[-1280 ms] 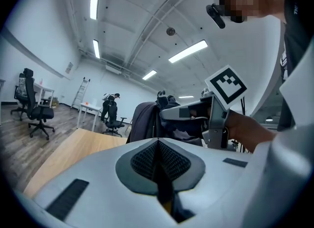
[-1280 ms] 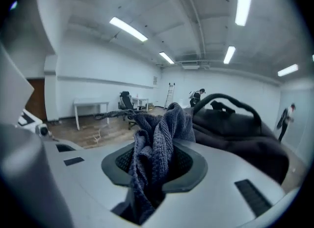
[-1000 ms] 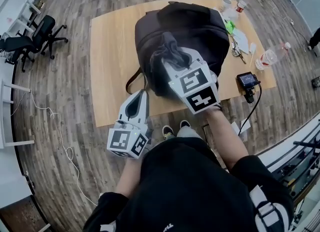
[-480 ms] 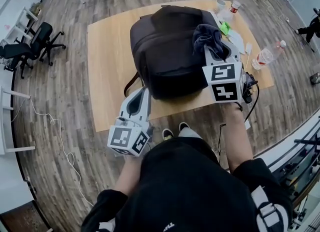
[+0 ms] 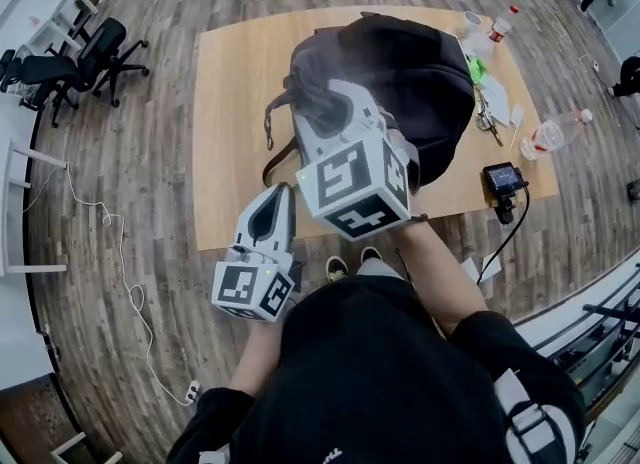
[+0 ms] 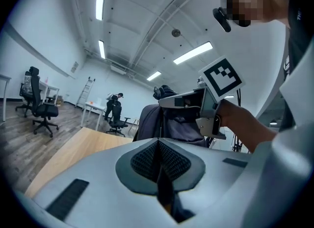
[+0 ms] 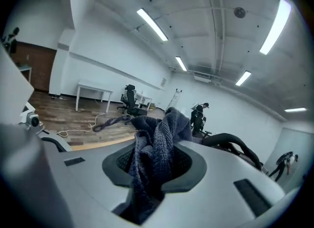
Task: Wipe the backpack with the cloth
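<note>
I've swung my right gripper (image 5: pixel 338 110), clamped on the dark cloth (image 5: pixel 318 100), from right back to left across the backpack (image 5: pixel 430 72) on the table (image 5: pixel 225 102), so wiping's ongoing; left gripper (image 5: pixel 274 197) closed, empty.

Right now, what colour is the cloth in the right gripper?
Dark bluish grey; the cloth shows best in the right gripper view.

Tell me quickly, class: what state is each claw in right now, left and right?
The left claw is closed with nothing held.
The right claw is closed on the cloth.
</note>
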Tool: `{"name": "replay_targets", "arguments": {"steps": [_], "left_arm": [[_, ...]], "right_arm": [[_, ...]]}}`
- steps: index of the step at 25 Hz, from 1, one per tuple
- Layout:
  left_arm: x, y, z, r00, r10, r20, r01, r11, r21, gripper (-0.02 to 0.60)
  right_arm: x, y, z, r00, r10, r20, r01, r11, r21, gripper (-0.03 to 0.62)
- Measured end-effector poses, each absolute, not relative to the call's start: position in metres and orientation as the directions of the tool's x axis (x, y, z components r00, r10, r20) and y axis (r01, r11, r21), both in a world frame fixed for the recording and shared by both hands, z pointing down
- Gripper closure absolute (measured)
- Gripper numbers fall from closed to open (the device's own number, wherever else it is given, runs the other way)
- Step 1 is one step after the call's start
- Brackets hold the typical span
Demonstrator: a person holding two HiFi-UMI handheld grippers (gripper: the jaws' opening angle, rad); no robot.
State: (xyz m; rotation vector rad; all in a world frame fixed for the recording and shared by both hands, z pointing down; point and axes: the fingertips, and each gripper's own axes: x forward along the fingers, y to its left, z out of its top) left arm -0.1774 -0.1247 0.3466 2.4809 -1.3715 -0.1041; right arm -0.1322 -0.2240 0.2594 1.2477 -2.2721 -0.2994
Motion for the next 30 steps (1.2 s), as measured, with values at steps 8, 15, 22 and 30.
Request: {"name": "replay_targets", "arguments": {"steps": [8,15,22,30], "left_arm": [[-0.152,-0.135,0.347,0.594,-0.799,0.088,-0.784,-0.552,0.285,0.568],[-0.126,-0.144,0.352,0.643,-0.759,0.101,-0.749,-0.597,0.287,0.568],[-0.127,-0.143,0.358,0.650,-0.752,0.109,-0.742,-0.598,0.303,0.568],[-0.152,-0.133,0.366,0.604,-0.786,0.129,-0.779,-0.548,0.306,0.568]], "right_arm": [[-0.046,-0.236,0.311,-0.240,-0.855,0.460,-0.720,0.475,0.506,0.487],[0.051,-0.216,0.312,-0.061,-0.883,0.465,-0.795,0.325,0.513,0.487],[0.068,-0.191,0.325,-0.096,-0.862,0.498,-0.880,0.307,0.362,0.487],[-0.050,-0.210,0.327,-0.359,-0.776,0.520,-0.788,0.550,0.276,0.487]]}}
